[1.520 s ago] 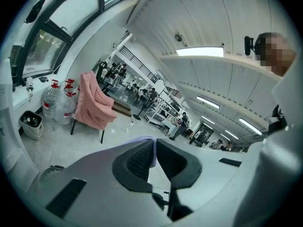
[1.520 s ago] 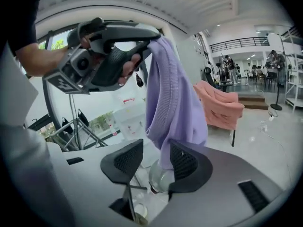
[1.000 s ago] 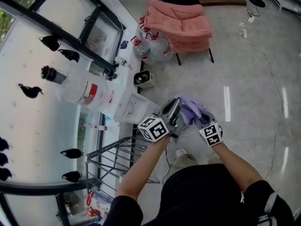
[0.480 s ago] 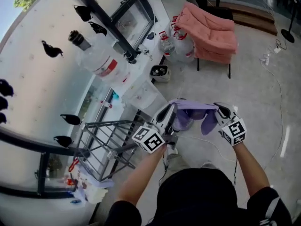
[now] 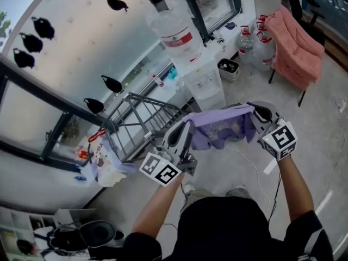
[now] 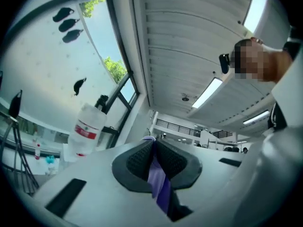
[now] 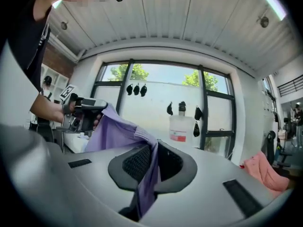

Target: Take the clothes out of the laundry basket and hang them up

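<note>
Garment (image 5: pixel 222 128) clamped: left gripper (image 5: pixel 184 132); right gripper (image 5: pixel 256 112), jaws just tightened.

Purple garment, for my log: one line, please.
left tongs: shut on purple garment | right tongs: just closed further on it | garment: spread between

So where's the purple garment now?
Head view: the purple garment stretches between the left gripper and the right gripper, whose jaws have just been closing on it, beside the drying rack.
</note>
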